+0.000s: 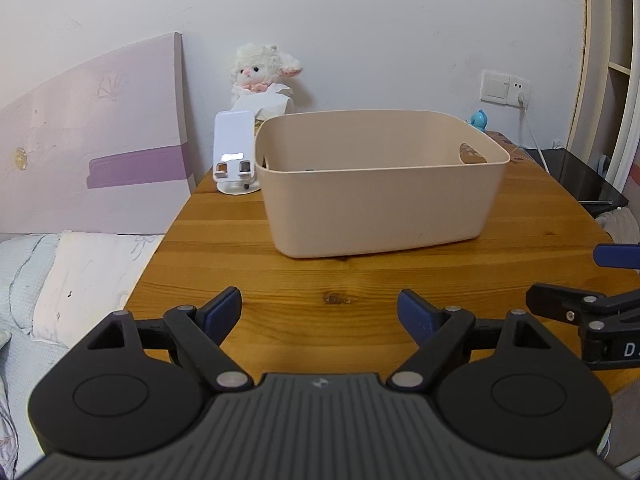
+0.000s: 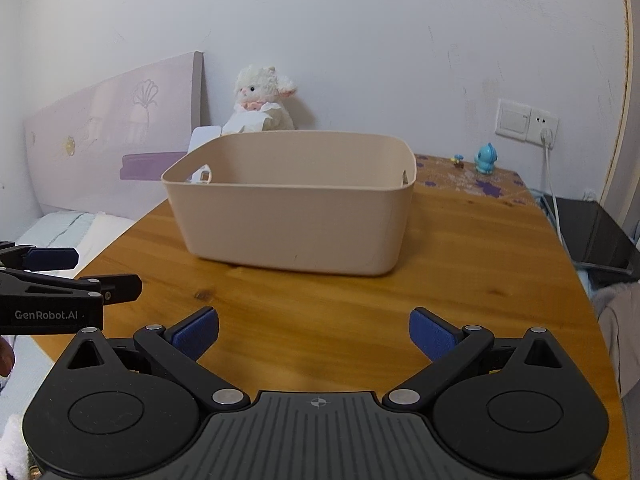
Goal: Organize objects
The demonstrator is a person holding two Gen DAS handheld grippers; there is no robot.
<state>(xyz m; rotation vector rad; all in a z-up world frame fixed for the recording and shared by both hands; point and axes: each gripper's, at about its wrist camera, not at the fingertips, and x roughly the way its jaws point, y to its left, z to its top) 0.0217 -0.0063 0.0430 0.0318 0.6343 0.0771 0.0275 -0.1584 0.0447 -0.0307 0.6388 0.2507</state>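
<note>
Wood-grain tabletop (image 1: 248, 240) carries your beige thin-walled plastic bin (image 1: 376, 208) at mid-table, likely light and slightly flexible, so with left gripper (image 1: 320, 312) and right gripper (image 2: 314, 332) both spread wide and empty, take its rim or handle cut-out (image 1: 472, 155).

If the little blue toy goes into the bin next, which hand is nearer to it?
Probably the right gripper: the blue toy stands behind the beige bin on that side. Both grippers hover open and empty.
</note>
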